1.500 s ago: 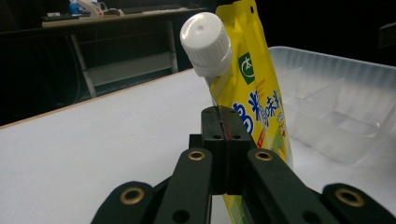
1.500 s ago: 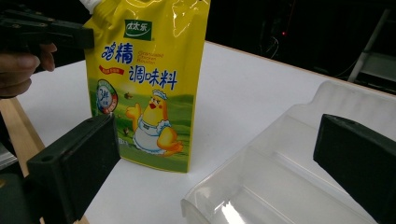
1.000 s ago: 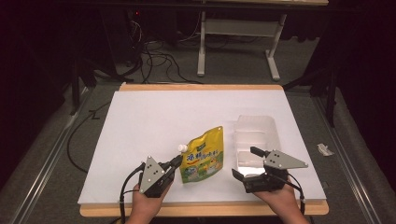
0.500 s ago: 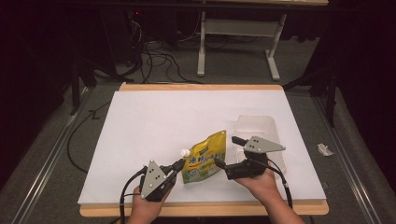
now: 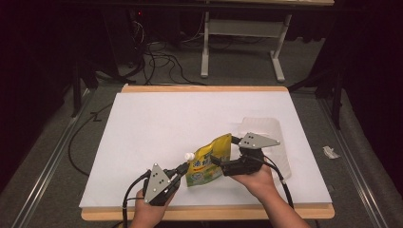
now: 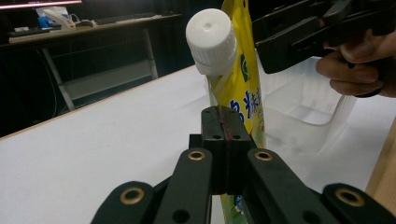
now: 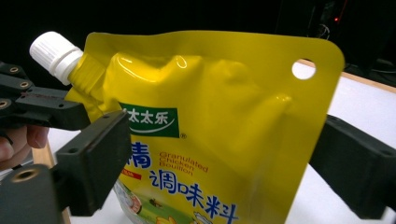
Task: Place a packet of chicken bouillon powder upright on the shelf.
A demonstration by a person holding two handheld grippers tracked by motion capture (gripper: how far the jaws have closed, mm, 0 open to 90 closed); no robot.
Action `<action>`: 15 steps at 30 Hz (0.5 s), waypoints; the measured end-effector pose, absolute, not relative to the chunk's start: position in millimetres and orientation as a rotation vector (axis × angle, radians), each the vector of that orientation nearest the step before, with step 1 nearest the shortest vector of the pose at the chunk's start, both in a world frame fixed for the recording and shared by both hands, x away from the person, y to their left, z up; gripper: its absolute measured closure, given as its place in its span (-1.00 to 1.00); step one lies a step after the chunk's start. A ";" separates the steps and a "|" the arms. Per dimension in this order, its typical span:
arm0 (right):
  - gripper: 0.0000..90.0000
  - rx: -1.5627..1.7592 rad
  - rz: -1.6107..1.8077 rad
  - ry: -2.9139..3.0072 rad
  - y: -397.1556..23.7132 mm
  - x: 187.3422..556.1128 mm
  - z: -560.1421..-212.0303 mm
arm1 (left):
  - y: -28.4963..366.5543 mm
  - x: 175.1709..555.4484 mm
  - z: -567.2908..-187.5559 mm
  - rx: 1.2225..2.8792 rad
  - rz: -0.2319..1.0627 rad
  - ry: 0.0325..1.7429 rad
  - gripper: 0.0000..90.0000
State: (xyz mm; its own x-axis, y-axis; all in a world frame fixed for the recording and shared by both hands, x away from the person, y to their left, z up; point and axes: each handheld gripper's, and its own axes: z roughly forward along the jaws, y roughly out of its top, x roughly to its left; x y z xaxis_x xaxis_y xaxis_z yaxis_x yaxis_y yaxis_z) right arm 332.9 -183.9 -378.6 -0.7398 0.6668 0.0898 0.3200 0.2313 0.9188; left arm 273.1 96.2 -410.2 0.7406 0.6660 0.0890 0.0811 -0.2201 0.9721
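Two tools were on the job near the front edge of the worktop (image 5: 142, 123), just right of its middle, where the yellow spouted pouch (image 5: 211, 159) stood lifted between them. My left tool (image 6: 224, 126) was clenched on the pouch's side seam just below the white cap (image 6: 212, 35), jaws pressed flat together on the film. My right tool (image 7: 219, 163) was released, one jaw either side of the pouch's printed face and neither visibly pressing it. I judged the pouch soft and floppy: its upper panel was dented and creased, so the granulated fill had likely sunk low and would shift when tilted. The glossy film looked slippery, so a pinch on the flat face could slide. The stiffest places to take hold seemed the welded edge seams and the rigid spout collar under the cap. A clear plastic tray (image 5: 268, 130) sat just beyond my right hand (image 5: 256, 178), toward the worktop's right edge.
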 end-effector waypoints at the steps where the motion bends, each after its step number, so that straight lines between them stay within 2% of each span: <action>1: -0.74 0.915 1.514 2.193 -183.3 334.0 -378.8 | 96.1 273.1 -410.2 1.731 0.601 0.594 1.00; 6: -0.54 0.918 1.524 2.218 -181.0 337.5 -380.4 | 96.6 274.7 -410.5 1.725 0.598 0.605 1.00; 7: -0.40 0.923 1.507 2.210 -180.5 336.9 -380.2 | 97.1 275.3 -410.4 1.728 0.596 0.609 1.00; 8: -0.40 0.923 1.507 2.210 -180.5 336.9 -380.2 | 97.7 276.0 -410.5 1.726 0.595 0.615 1.00; 9: -0.15 0.928 1.503 2.188 -183.5 336.1 -379.4 | 99.1 277.9 -410.7 1.722 0.590 0.629 1.00; 10: -0.15 0.928 1.503 2.188 -183.5 336.1 -379.4 | 99.1 277.9 -410.7 1.722 0.590 0.629 1.00; 11: 0.11 0.934 1.513 2.172 -188.2 334.3 -378.5 | 100.3 280.0 -410.7 1.720 0.584 0.642 1.00; 12: 0.11 0.934 1.513 2.172 -188.2 334.3 -378.5 | 100.3 280.0 -410.7 1.720 0.584 0.642 1.00; 13: 0.22 0.922 1.514 2.161 -190.5 333.4 -378.3 | 100.8 281.1 -410.7 1.720 0.583 0.647 1.00; 14: 0.35 0.919 1.518 2.151 -193.1 331.3 -377.9 | 101.0 281.7 -410.7 1.722 0.581 0.649 1.00; 15: 0.56 0.902 1.527 2.146 -196.9 328.8 -377.6 | 100.8 282.8 -410.8 1.719 0.582 0.653 1.00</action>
State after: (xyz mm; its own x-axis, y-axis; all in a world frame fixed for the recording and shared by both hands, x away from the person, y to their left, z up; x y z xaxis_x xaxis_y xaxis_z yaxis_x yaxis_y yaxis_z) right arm 328.8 -196.9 -377.6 -0.7335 0.6756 0.0748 0.2920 0.2138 0.9322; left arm 282.8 100.8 -410.8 0.7220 0.6903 0.0462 0.1251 -0.1959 0.9726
